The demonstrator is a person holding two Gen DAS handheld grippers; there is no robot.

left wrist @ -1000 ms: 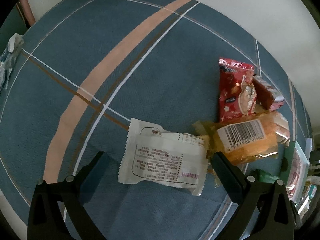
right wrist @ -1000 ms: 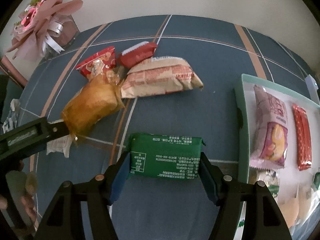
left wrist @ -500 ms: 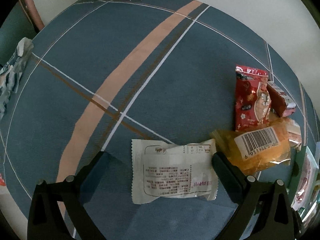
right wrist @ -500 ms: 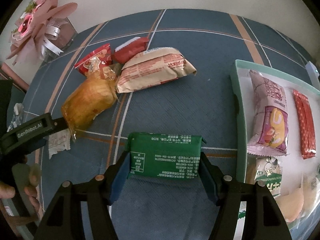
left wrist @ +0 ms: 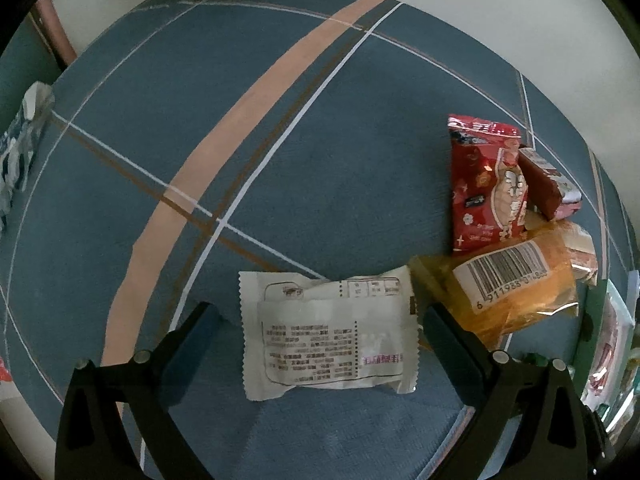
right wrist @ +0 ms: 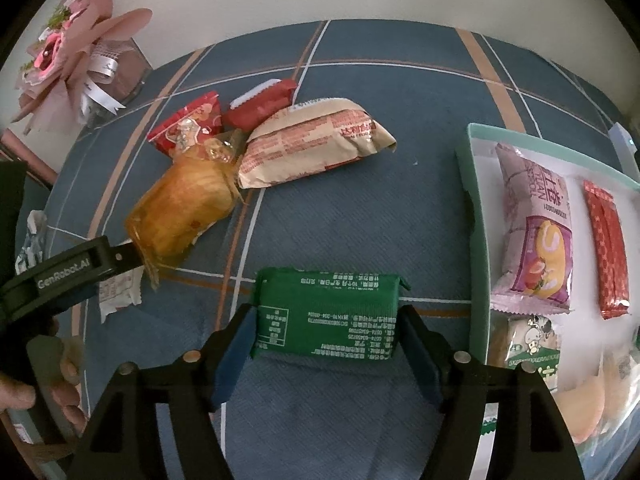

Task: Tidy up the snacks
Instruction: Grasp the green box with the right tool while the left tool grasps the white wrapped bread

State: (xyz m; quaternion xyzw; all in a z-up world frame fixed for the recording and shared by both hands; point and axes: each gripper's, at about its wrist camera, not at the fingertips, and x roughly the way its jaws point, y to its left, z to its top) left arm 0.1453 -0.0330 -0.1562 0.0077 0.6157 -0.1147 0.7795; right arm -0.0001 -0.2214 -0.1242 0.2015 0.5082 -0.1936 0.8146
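My left gripper [left wrist: 320,336] is open and straddles a white snack packet [left wrist: 330,336] that lies on the blue cloth; a gap shows at each finger. My right gripper [right wrist: 326,344] is shut on a green snack packet [right wrist: 328,312], just left of the teal tray [right wrist: 474,216]. The tray holds a pink packet [right wrist: 534,232], a red stick packet [right wrist: 606,248] and other snacks. An orange bread packet [right wrist: 184,208], a beige packet [right wrist: 316,140] and red packets [right wrist: 188,128] lie in a cluster on the cloth. The left gripper's body [right wrist: 80,268] shows in the right wrist view.
A pink flower bouquet [right wrist: 76,52] stands at the back left of the table. A crumpled wrapper [left wrist: 24,136] lies at the table's left edge. The wall runs close behind the table. The orange bread [left wrist: 516,288] touches the left gripper's right finger side.
The left gripper moved forward so the white packet sits squarely between its fingers. The right gripper, holding the green packet, drifted slightly closer to the tray.
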